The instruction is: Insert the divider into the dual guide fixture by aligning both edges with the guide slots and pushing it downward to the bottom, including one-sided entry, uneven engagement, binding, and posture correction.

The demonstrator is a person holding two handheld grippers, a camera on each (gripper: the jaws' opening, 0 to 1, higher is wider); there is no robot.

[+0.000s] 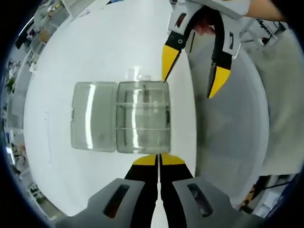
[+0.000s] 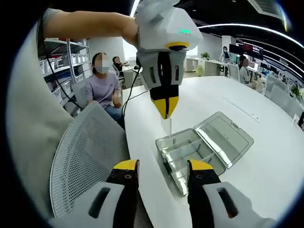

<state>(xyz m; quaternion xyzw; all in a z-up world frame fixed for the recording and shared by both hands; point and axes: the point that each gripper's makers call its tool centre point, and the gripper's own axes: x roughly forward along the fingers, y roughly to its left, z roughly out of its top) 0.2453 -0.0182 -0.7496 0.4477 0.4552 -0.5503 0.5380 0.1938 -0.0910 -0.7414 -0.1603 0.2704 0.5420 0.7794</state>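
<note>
Left gripper jaws pressing together, pinching clear divider upright just above open clear box on white table; right gripper jaws spreading, hovering beside box, gripping nothing.

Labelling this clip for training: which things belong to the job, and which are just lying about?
Job: small clear plastic divider; clear plastic compartment box, lid open; left tongs; right tongs.
Lying about: grey mesh chair; metal shelving rack.
</note>
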